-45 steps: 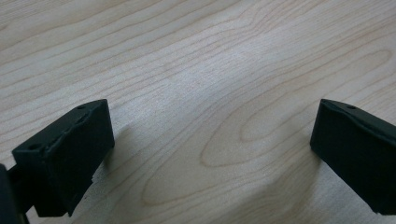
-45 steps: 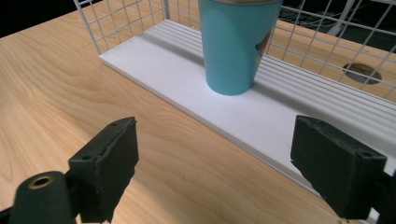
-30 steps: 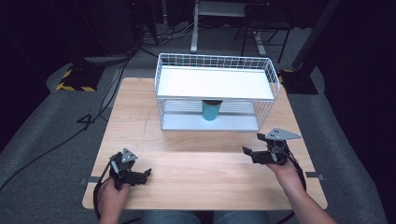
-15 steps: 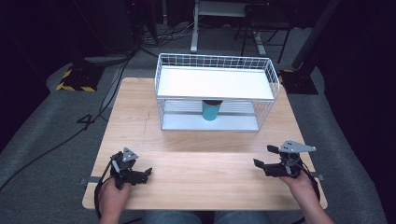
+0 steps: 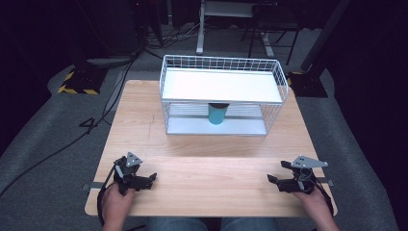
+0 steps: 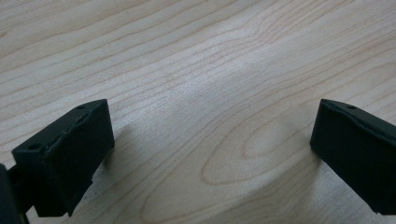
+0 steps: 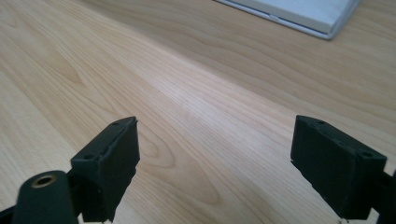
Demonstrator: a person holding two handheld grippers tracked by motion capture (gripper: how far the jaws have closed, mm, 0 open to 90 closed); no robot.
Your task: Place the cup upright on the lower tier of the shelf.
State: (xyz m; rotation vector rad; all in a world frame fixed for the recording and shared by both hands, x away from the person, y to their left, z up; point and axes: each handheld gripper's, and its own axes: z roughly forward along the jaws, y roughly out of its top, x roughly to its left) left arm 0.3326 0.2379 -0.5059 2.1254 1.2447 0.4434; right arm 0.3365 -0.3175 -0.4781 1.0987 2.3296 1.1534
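Observation:
A teal cup [image 5: 217, 114] stands upright on the lower level of a white wire rack [image 5: 221, 62], under its white shelf [image 5: 221, 84]. My left gripper [image 5: 147, 176] rests low over the table's front left, held by a hand. In the left gripper view the left gripper [image 6: 212, 135] is open, with bare wood between its jaws. My right gripper [image 5: 278, 172] sits near the front right corner, pointing left. In the right gripper view the right gripper [image 7: 215, 149] is also open on bare wood. Both are far from the cup.
The wooden table [image 5: 202, 159] stands on grey carpet. The rack takes up the far middle; a corner of its grey base [image 7: 303, 14] is at the top of the right gripper view. Cables and a stand's legs [image 5: 199, 43] lie beyond the table.
My right gripper has moved toward the near right corner and sunk closer to the tabletop. The left gripper has stayed where it was.

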